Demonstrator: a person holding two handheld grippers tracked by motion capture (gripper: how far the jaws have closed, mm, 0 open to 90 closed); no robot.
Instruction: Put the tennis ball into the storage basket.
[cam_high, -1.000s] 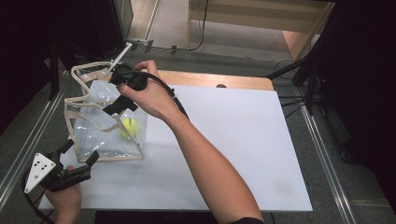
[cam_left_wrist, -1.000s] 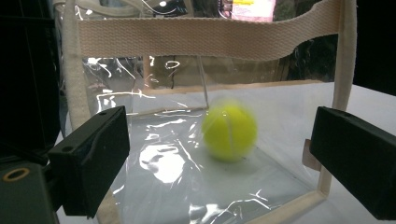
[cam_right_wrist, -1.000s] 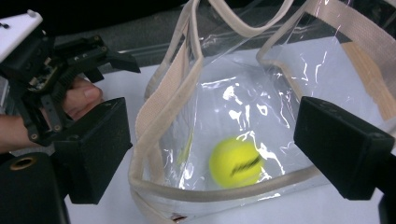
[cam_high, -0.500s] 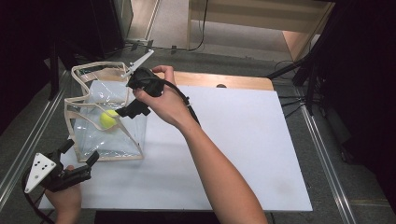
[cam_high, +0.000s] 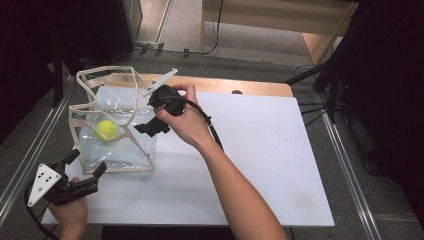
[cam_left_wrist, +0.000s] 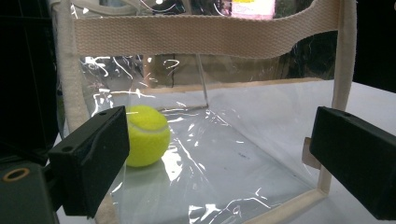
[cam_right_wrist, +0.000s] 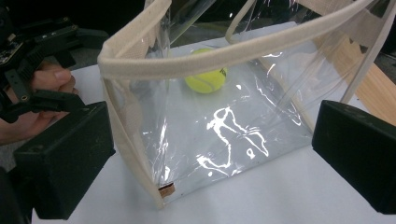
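Right gripper (cam_high: 150, 126), jaws just opened wide and empty, hangs right of bag (cam_high: 120, 150); ball (cam_high: 107, 130) lies inside, left of me.

yellow-green tennis ball (cam_high: 107, 130), clear bag (cam_high: 120, 155) with beige trim, white table (cam_high: 260, 150).

Tennis ball (cam_left_wrist: 145, 135): left flank hidden behind the left gripper (cam_left_wrist: 219, 158) near jaw. Clear bag (cam_right_wrist: 219, 126): top and right side cut off by picture edges. Right gripper (cam_high: 152, 127): jaw tips partly masked by hand (cam_high: 182, 122).
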